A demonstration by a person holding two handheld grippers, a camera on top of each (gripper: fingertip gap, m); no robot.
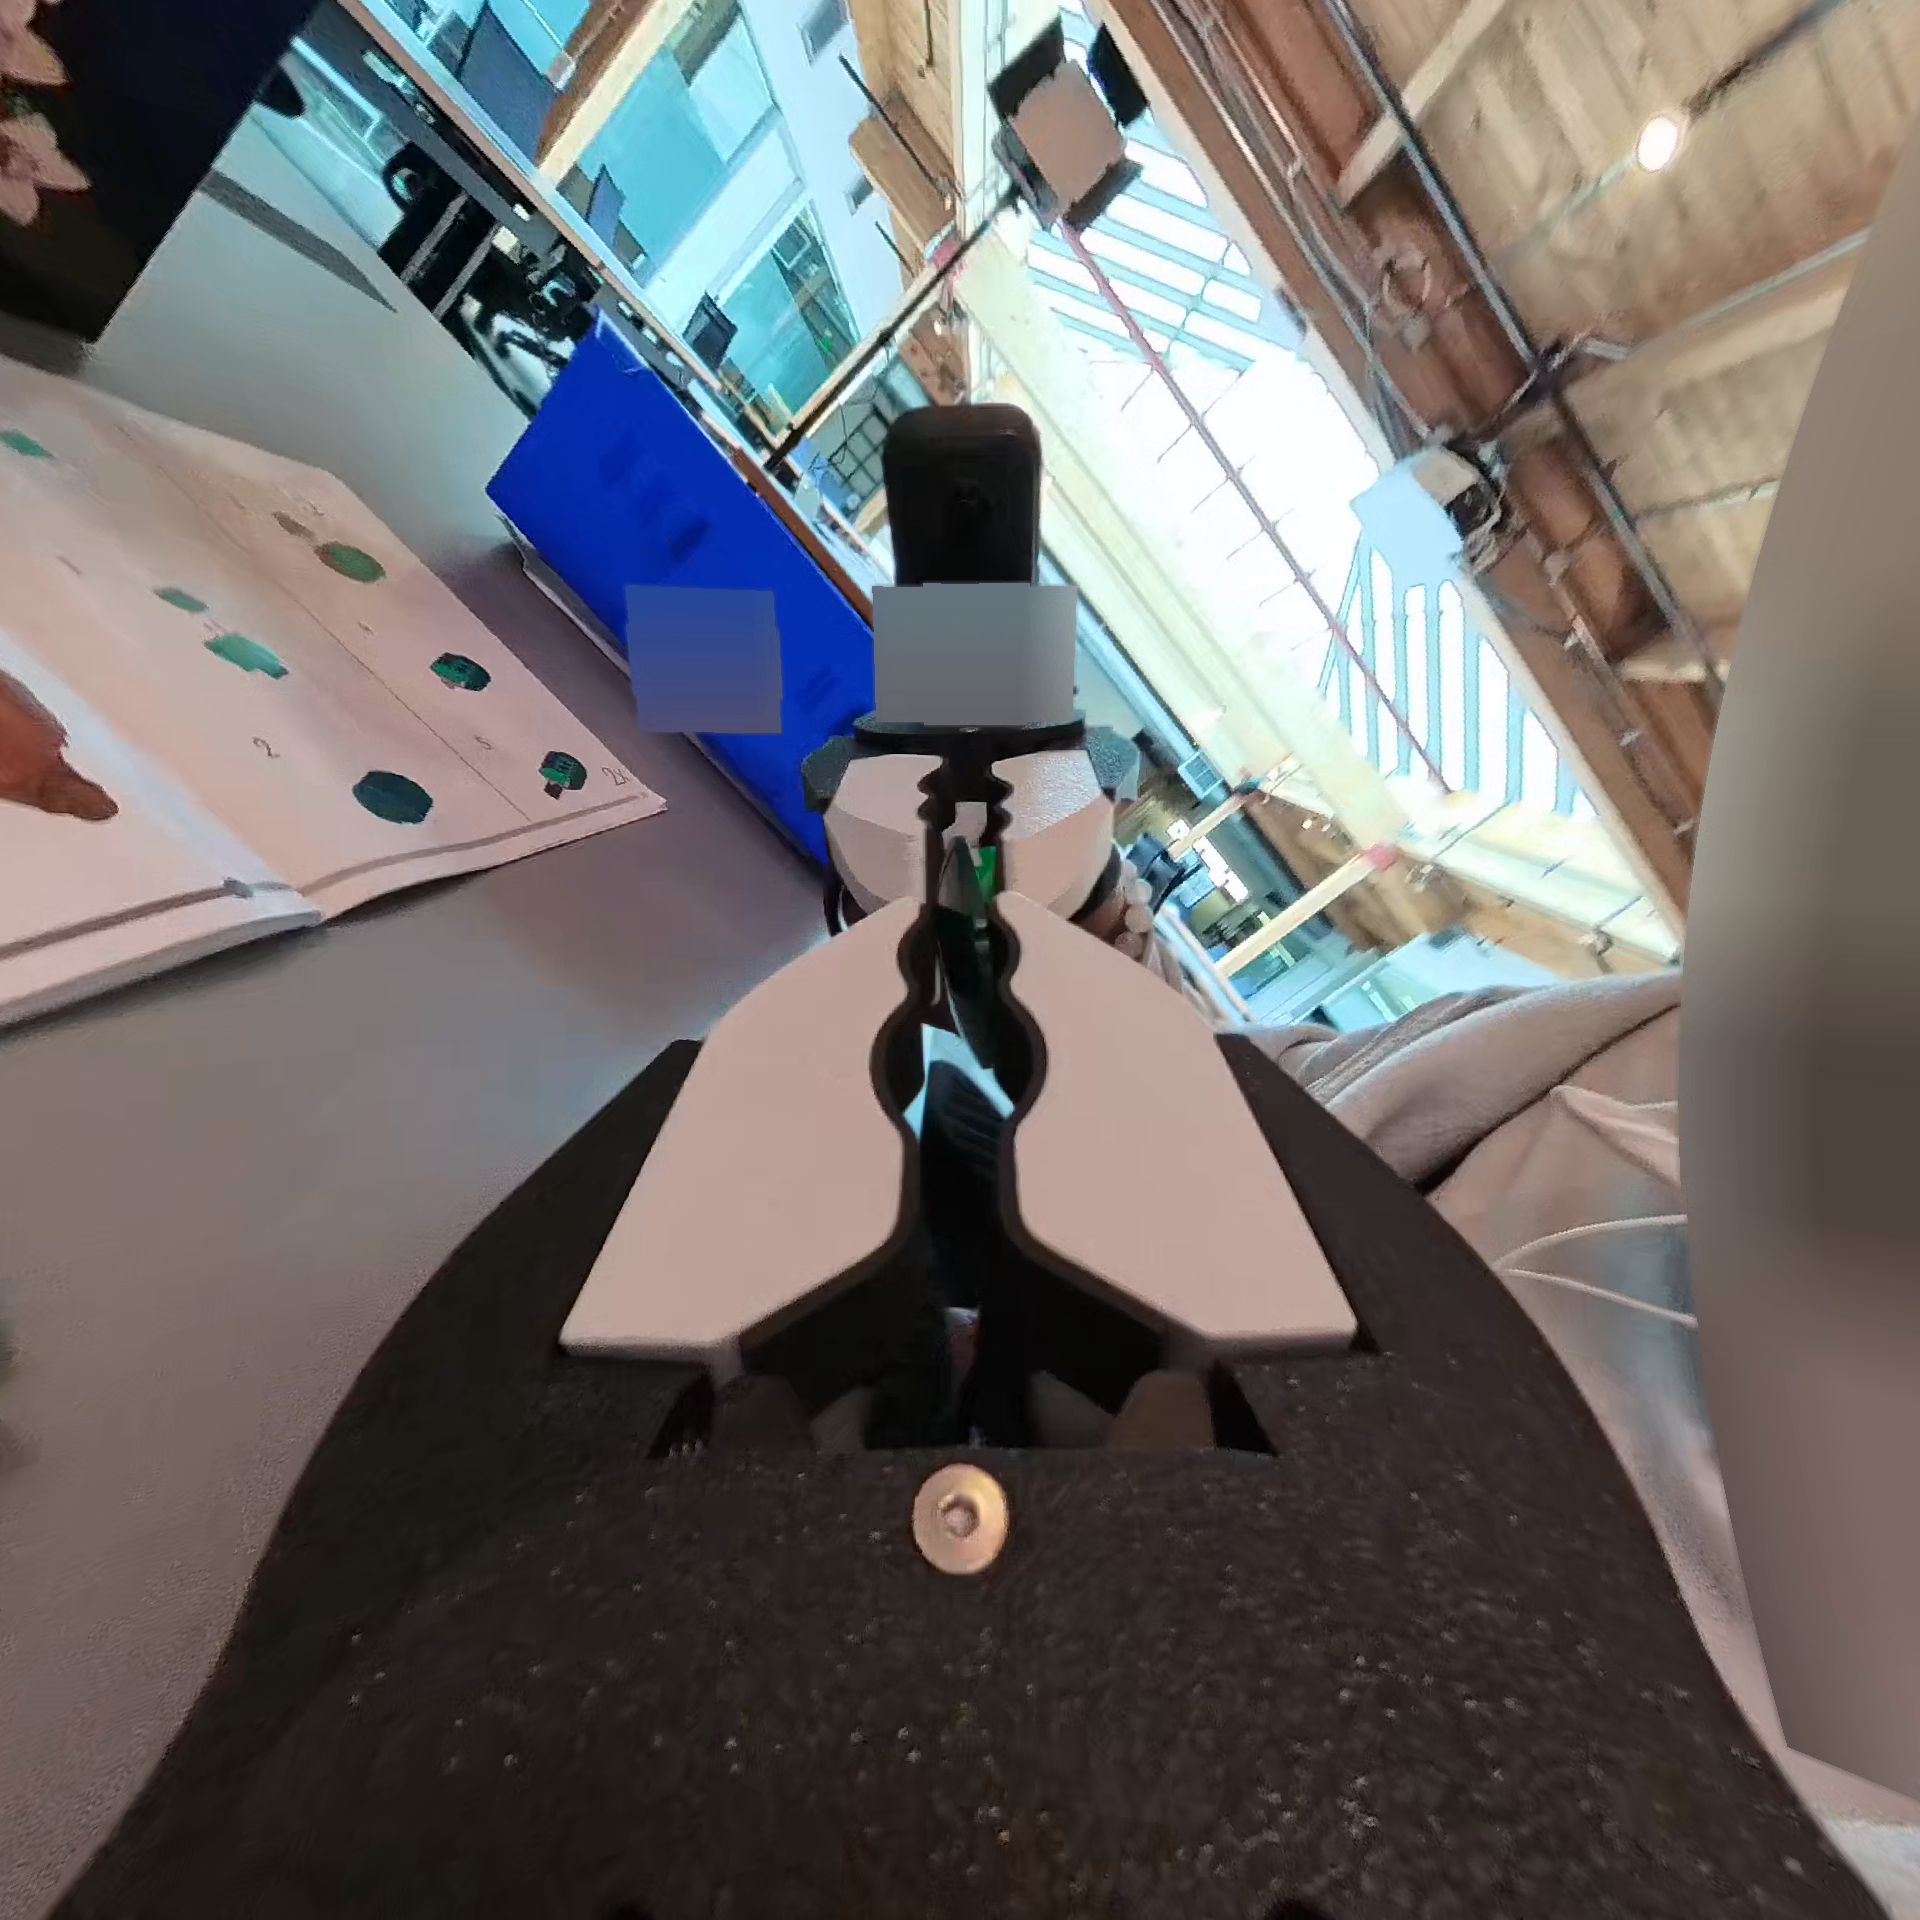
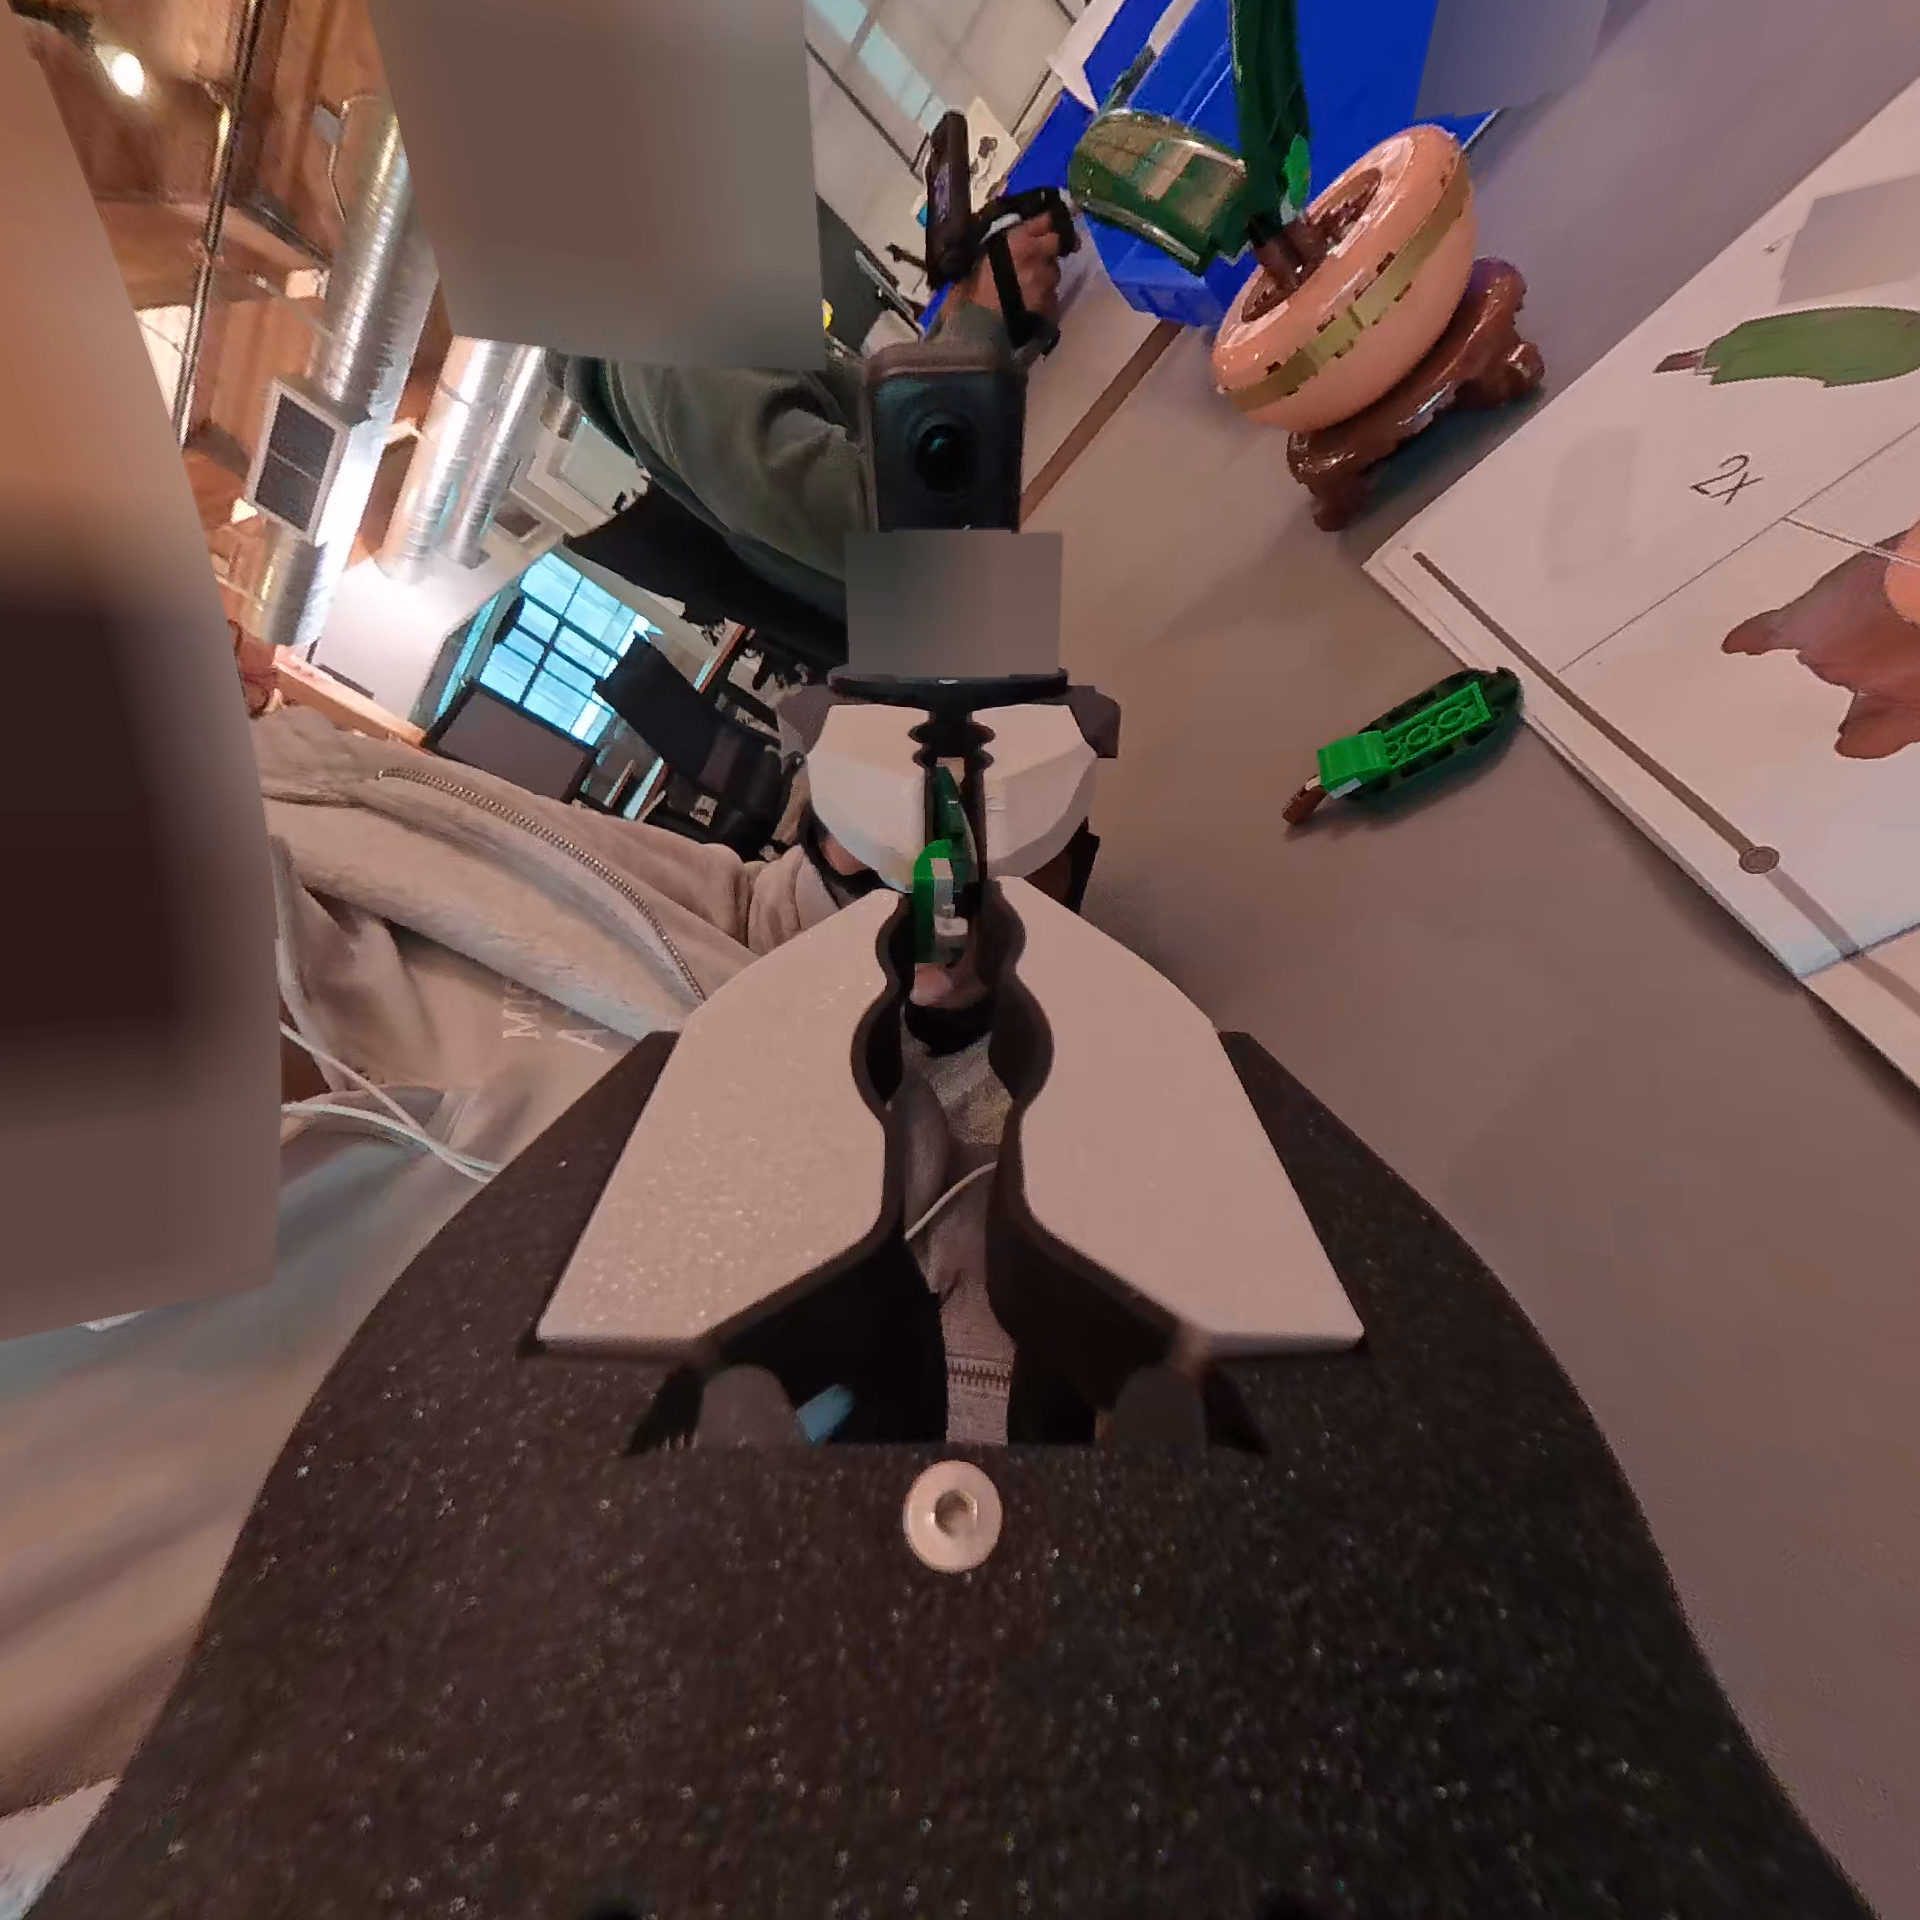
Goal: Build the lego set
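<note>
My two grippers face each other tip to tip above the grey table. My left gripper (image 1: 961, 914) is shut on a dark green lego leaf piece (image 1: 975, 961). My right gripper (image 2: 940, 906) is shut on a small bright green lego piece (image 2: 932, 883). The two pieces meet between the tips; I cannot tell whether they are joined. The right gripper (image 1: 961, 826) shows opposite in the left wrist view, and the left gripper (image 2: 951, 795) shows opposite in the right wrist view with the dark green piece (image 2: 948, 812).
A second green leaf assembly (image 2: 1423, 743) lies on the table by the open instruction booklet (image 2: 1662, 644), which also shows in the left wrist view (image 1: 260, 675). A tan lego pot on a brown stand (image 2: 1371, 301) holds a green plant. A blue bin (image 1: 665, 520) stands behind. A person in a grey hoodie (image 2: 468, 883) is close. Only a small space, under 4 cm, lies between the two pairs of fingers.
</note>
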